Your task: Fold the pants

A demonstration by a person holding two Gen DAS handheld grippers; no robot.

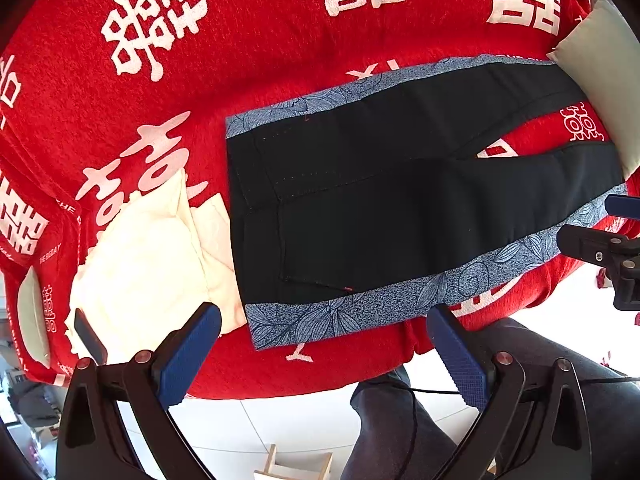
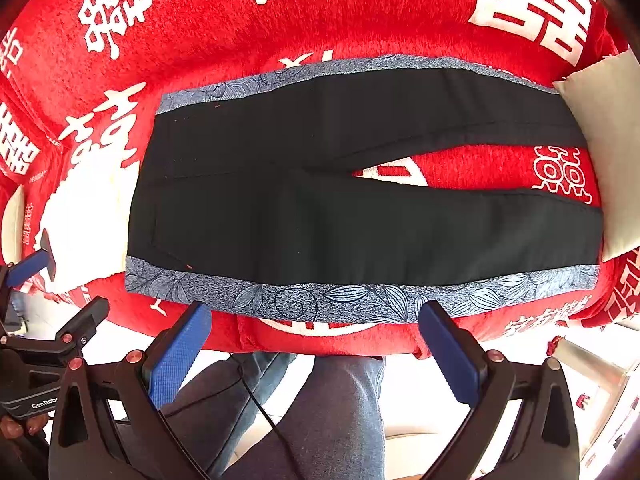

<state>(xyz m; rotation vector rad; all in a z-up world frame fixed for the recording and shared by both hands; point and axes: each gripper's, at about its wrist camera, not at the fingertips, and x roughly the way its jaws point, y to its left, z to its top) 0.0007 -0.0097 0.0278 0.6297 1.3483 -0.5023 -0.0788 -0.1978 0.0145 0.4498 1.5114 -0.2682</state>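
Black pants [image 1: 360, 200] with blue floral side stripes lie flat on a red blanket [image 1: 260, 60], waist to the left, legs spread to the right. They also show in the right wrist view [image 2: 320, 208]. My left gripper [image 1: 324, 320] is open and empty, just off the near waist corner. My right gripper [image 2: 316, 316] is open and empty, at the near striped edge [image 2: 320, 300] of the pants, above the blanket's front edge. The right gripper also shows at the right edge of the left wrist view [image 1: 616, 220].
A folded cream cloth [image 1: 160, 260] lies left of the waist. A pale pillow [image 2: 604, 152] sits at the leg ends. The person's jeans-clad legs [image 2: 320, 408] stand below the front edge, over white floor tiles [image 1: 280, 420]. The left gripper shows at the left of the right wrist view [image 2: 32, 264].
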